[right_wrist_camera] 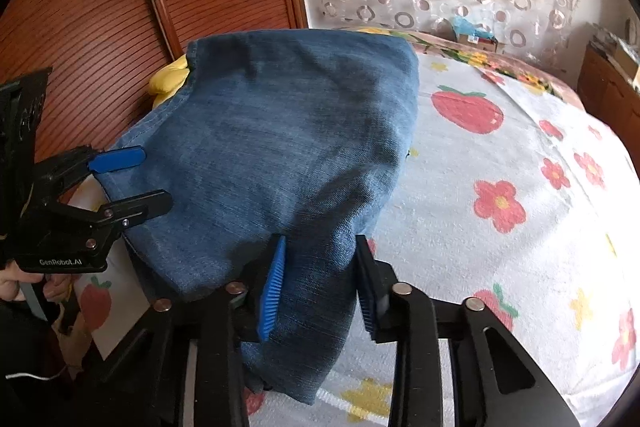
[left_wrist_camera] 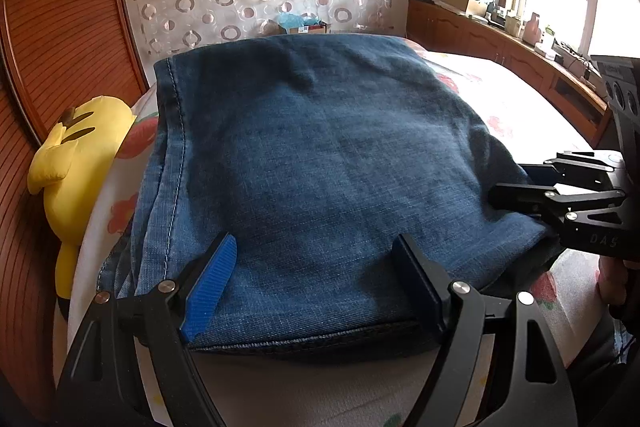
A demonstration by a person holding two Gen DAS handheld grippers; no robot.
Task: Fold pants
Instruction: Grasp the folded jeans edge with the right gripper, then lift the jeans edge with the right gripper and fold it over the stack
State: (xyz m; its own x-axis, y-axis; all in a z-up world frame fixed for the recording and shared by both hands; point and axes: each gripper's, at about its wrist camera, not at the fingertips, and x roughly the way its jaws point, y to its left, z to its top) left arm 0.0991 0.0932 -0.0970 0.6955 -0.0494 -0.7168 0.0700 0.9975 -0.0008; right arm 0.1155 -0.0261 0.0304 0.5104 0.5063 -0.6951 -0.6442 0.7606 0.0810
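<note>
The folded jeans [left_wrist_camera: 320, 155] lay on the strawberry-print bed [right_wrist_camera: 500, 155]; the left hand-held gripper [left_wrist_camera: 316, 283] stood open over their near hem; the right hand-held gripper [right_wrist_camera: 320, 287] pinched a raised denim corner.

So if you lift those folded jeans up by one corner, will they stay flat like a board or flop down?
Probably flop. The jeans are soft denim that already sags over the bed's curve and bunches between the right gripper's jaws. They look thick and layered, so likely heavy for their size, and the fold may slide open. The rough weave probably won't slip much.
</note>
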